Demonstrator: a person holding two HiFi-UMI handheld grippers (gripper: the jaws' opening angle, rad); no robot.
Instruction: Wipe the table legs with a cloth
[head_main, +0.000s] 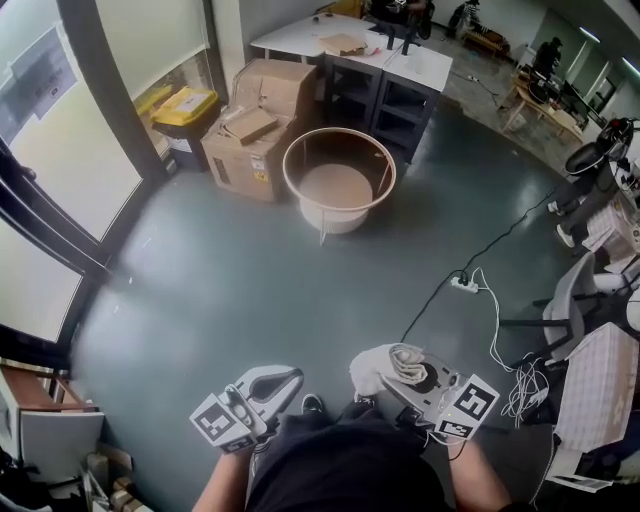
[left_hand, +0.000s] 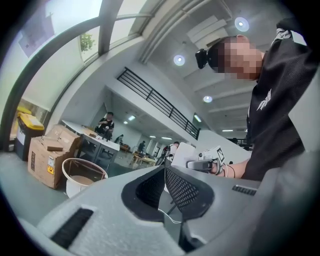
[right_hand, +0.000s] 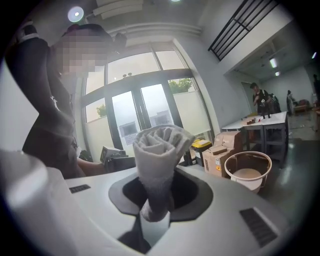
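Grey-white towelling, the cloth (head_main: 388, 362) sits pinched between the fingers of my right gripper (head_main: 392, 384), which are closed on its lower part. In the right gripper view the cloth (right_hand: 159, 150) is a loose roll. Its narrow end is caught between the fingers of the gripper (right_hand: 156, 202), and the rest stands out past the fingertips, widening into a folded, layered head. Its long axis runs along the fingers, so it points the way the gripper points. In the head view that is forward and to my left, away from my body. The bunched head lies towards my left gripper (head_main: 290, 378) but apart from it.

My left gripper (left_hand: 165, 171) holds nothing. Its two mesh-faced fingers (left_hand: 184, 189) meet at the tips, closed on themselves.

Both grippers are close in front of my torso, above the grey-green floor (head_main: 230, 290). The round table (head_main: 338, 180) with its pale rim stands well ahead of me on that floor, well apart from the cloth. The right gripper view shows the table (right_hand: 248, 172) off to the right of the cloth, and the left gripper view shows the table (left_hand: 82, 175) low at the left. Cardboard boxes (head_main: 258, 125) stand just beside the table on its left, with a yellow-lidded bin (head_main: 185, 105) near them by the window.
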